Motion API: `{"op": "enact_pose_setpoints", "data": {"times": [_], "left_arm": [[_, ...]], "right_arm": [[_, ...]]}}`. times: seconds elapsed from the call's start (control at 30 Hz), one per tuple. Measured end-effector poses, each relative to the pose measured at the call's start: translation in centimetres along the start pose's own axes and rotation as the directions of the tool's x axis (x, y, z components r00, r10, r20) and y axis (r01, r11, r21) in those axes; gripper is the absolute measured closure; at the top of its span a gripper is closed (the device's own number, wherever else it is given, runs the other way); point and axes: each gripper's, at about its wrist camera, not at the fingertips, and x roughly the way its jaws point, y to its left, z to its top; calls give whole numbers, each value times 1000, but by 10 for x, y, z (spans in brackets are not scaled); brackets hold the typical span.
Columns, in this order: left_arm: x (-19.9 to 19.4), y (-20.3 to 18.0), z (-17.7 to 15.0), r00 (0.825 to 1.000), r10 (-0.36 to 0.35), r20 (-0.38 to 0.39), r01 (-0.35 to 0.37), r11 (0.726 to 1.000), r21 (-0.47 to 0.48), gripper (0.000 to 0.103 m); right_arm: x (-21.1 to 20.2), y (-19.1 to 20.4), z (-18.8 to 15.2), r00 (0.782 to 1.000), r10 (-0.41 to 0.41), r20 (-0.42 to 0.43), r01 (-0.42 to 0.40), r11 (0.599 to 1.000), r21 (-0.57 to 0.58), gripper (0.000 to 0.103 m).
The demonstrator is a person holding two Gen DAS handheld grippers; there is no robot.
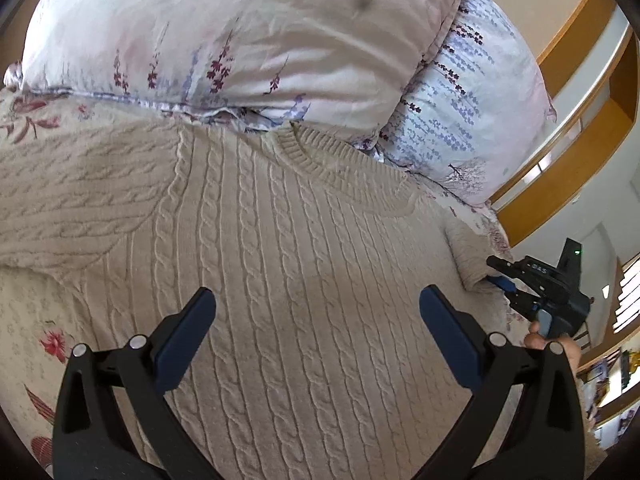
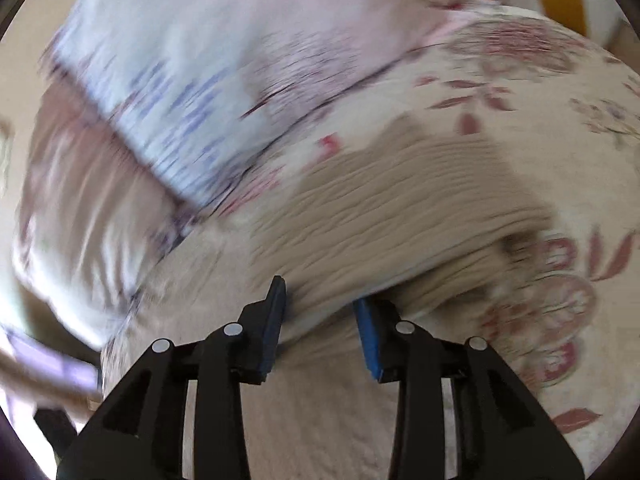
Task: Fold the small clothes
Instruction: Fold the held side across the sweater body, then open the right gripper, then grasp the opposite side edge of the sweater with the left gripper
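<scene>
A bumpy beige sweater [image 1: 280, 260] is lying on the flowery bed [image 1: 36, 344] by pillows [image 1: 240, 40]. Left fingers [image 1: 192, 328] are hanging open; right fingers [image 2: 276, 316] are pinching its sleeve [image 2: 400, 216].

— What are you working on there?

— Your things lie on a bed [image 1: 28, 320], covered by a cream quilted bedspread [image 2: 540, 128] with red flowers and leaves printed on it.

— And what sits directly on it?

— A beige cable-knit sweater [image 1: 288, 264] lies spread flat across the middle, its collar toward the head of the bed and one sleeve [image 1: 76, 196] stretched out to your left. Two pillows rest at the head: a large pale pink floral pillow [image 1: 240, 40], touching the sweater's collar, and just beside it a light blue floral pillow [image 1: 472, 112]. Your right view is blurred, yet shows the same bedspread beneath a fold of sweater.
</scene>
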Motion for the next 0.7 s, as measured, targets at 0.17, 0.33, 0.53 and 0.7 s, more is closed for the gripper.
{"op": "enact_pose_setpoints", "data": {"times": [0.17, 0.33, 0.53, 0.7], "left_arm": [[-5, 5, 2, 1000, -9, 7, 9, 1000, 0, 2], [-12, 16, 6, 998, -54, 44, 56, 997, -50, 2], [-6, 27, 9, 994, -105, 33, 108, 984, -143, 3], [2, 33, 10, 992, -123, 7, 122, 970, -211, 5]], "right_arm": [[-3, 21, 9, 984, -143, 103, 150, 987, -57, 89], [-15, 98, -10, 974, -46, 221, 118, 938, -327, 93], [24, 205, -106, 999, 51, -13, -44, 670, -741, 82], [55, 205, -147, 957, 18, -290, -232, 650, -724, 72]]}}
